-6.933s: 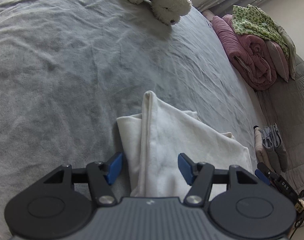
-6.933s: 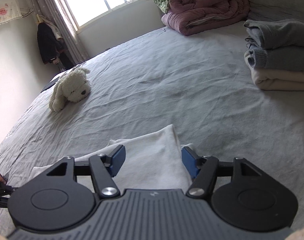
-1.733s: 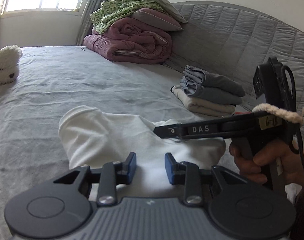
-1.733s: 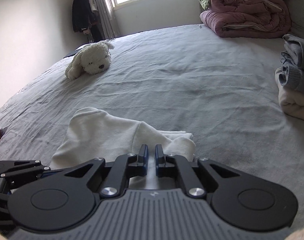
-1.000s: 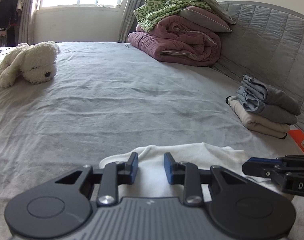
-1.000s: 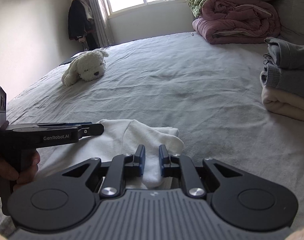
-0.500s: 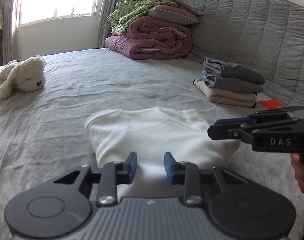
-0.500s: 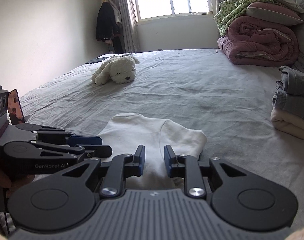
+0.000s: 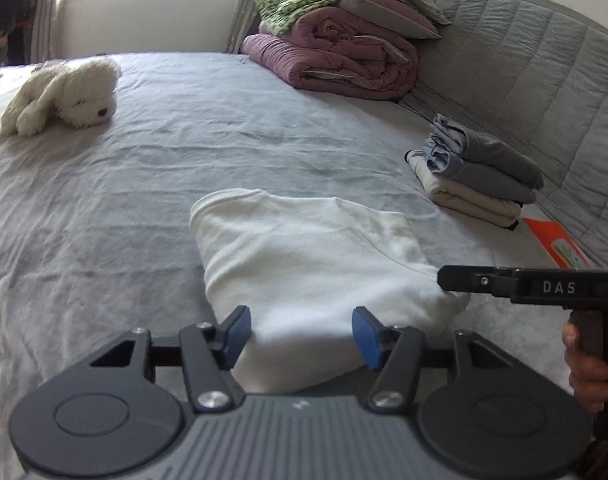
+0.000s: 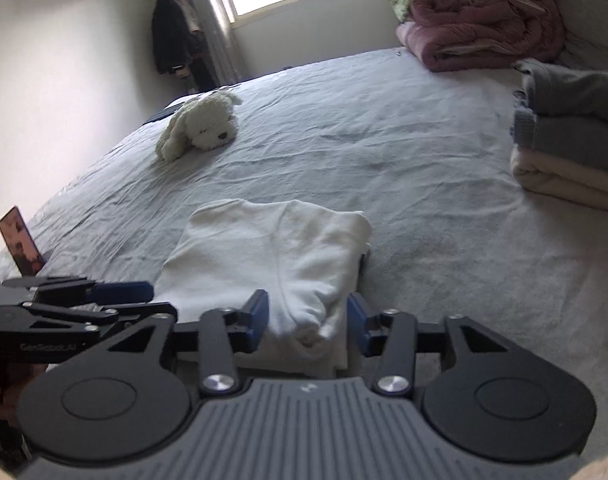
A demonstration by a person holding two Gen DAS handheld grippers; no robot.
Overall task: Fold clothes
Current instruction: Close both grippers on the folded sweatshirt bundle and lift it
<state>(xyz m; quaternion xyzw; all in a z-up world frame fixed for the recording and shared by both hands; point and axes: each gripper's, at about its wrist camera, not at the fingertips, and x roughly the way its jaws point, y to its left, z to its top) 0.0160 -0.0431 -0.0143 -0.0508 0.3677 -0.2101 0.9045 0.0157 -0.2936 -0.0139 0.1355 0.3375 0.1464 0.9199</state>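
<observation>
Big change from half a second ago: both tools have let go. The left tool (image 9: pixel 300 336) had its pads pinched narrow over the near edge of the white garment (image 9: pixel 304 256), and now its jaws are spread wide with nothing between the pads but the cloth lying underneath. Same story with the right tool (image 10: pixel 308 322): jaws apart, the garment's near corner sitting loose in the gap, not clamped.

The white garment itself is lying flat on the grey bed (image 9: pixel 124 184) as a compact rectangle, doubled over with a seam running down the top layer. A second ago it was a bunched-up lump held by the right tool, so that last fold has landed.

My read is this piece is basically folded. There's a folded stack (image 9: pixel 476 176) off to the right by the headboard, well apart from it, and the plush dog (image 9: pixel 64 96) is way over on the far left.
</observation>
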